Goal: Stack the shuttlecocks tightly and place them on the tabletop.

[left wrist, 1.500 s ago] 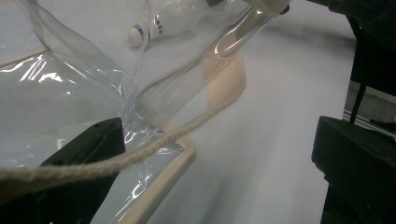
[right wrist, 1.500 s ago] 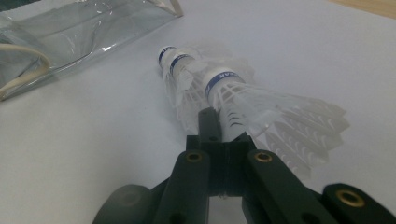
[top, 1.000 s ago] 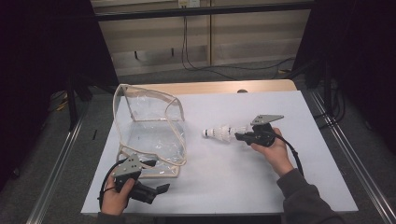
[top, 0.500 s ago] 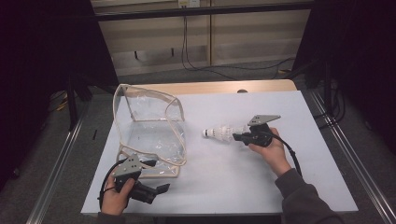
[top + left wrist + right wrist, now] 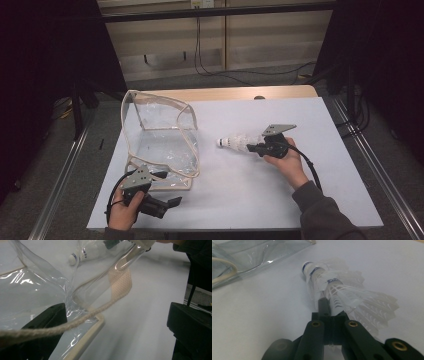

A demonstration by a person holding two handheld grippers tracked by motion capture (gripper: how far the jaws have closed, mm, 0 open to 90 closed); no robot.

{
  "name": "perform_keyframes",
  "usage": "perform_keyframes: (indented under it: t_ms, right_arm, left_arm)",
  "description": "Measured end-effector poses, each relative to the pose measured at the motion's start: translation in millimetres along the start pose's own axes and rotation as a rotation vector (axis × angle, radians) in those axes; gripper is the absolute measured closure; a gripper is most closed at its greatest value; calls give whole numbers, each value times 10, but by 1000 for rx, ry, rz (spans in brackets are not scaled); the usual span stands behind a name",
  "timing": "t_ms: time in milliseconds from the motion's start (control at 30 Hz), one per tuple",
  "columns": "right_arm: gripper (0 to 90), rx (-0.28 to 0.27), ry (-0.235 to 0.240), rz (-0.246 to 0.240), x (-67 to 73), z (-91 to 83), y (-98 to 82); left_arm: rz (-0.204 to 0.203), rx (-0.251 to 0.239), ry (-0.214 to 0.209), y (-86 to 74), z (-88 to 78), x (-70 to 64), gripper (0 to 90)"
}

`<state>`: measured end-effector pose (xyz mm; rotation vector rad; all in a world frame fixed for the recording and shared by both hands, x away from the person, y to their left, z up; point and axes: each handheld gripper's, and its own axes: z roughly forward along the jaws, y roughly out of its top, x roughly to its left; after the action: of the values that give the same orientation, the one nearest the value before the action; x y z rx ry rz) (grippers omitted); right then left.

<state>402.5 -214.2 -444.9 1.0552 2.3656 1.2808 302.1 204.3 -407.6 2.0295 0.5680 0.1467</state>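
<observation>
— Shuttlecocks (image 5: 239, 141), where are they?
— Stacked, lying on the white worktop (image 5: 250, 200), right gripper (image 5: 256, 146) fingers pinching their feathers.
— Left gripper (image 5: 170, 202)?
— Fingers spread (near the clear bag (image 5: 160, 145)), holding nothing.

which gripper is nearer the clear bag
Left. The left gripper sits at the clear bag's near edge; the right gripper, holding the shuttlecocks, is off to the bag's right.

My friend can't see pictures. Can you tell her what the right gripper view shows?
Two black jaws of the right gripper are shut on a stack of white feathered shuttlecocks lying on a white table. A clear plastic bag sits at top left.
</observation>
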Motion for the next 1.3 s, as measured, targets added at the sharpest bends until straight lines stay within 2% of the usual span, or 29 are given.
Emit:
perform_keyframes:
  t_ms: [1300]
  right_arm:
    - [900,7,3,-15,87,121,26]
  left_arm:
    - [0,1,0,0,2,3,29]
